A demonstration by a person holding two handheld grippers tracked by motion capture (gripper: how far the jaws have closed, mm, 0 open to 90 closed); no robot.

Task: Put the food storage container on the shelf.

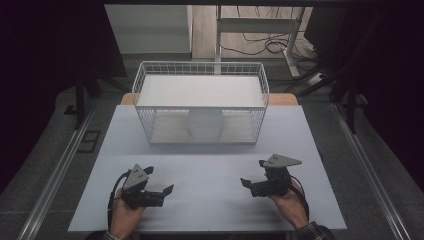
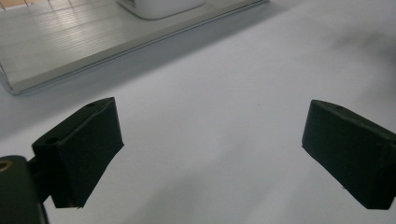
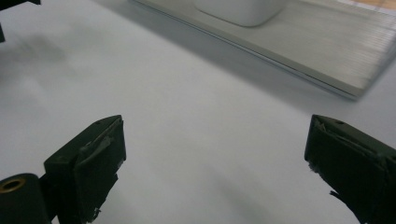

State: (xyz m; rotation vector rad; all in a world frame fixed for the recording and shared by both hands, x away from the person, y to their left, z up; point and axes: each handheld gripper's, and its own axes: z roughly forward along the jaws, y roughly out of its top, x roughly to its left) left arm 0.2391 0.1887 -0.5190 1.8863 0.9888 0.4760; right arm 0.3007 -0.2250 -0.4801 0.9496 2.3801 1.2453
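One white cylinder (image 1: 205,125) inside a wire basket (image 1: 145,82).

Left gripper (image 1: 161,186) is held low in the left hand (image 1: 124,216), jaws spread wide. Right gripper (image 1: 252,173) is gripped by the right hand (image 1: 290,206), jaws apart, nothing held.

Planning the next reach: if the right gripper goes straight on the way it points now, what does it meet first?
Likely the white tabletop, since the open right gripper tilts down; beyond it stands the white container on the wire basket's floor.
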